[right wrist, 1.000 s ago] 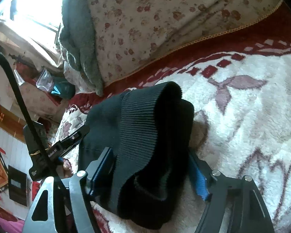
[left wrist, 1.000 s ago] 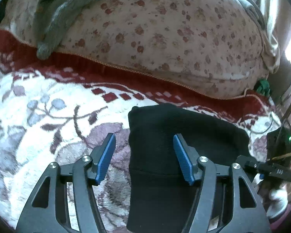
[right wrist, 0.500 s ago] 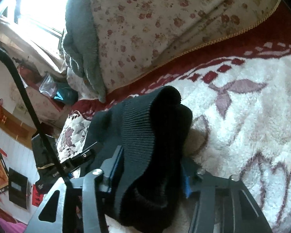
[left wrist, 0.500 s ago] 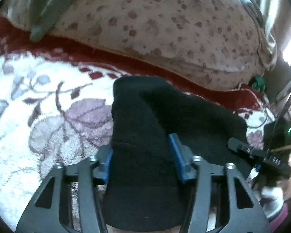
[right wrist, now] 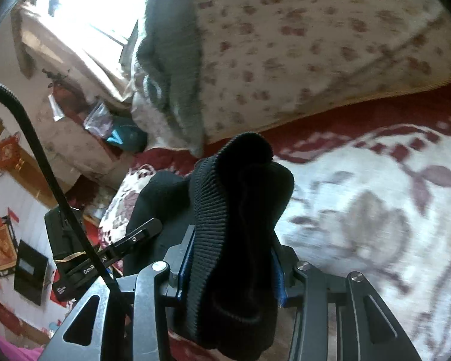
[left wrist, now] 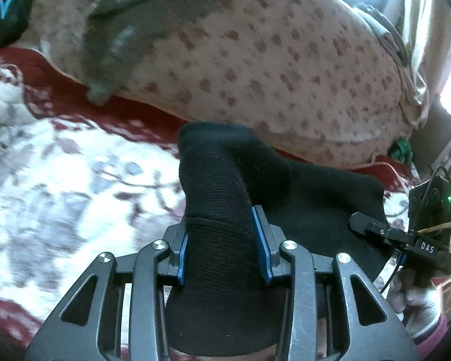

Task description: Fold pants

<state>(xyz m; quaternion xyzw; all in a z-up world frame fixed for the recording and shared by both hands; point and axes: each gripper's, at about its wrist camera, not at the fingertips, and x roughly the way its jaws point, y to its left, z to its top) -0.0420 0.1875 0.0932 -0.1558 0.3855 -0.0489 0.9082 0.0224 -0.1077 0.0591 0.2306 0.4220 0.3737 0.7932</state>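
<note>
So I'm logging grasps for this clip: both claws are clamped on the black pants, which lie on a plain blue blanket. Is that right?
Not quite. The blanket is white with a dark floral pattern and a red border, not plain blue; the left wrist view shows it. The rest stands: the left claw and the right claw each have a bunched part of the black pants between their pads, and their jaws are closing on it.

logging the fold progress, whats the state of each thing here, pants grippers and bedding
black knit pants: bunched, lifted off blanket, gripped at two spots
left gripper: jaws closing, pads pressing pants
right gripper: jaws closing, pads pressing pants
white and red floral fleece blanket: spread flat
floral quilt: heaped behind
</note>
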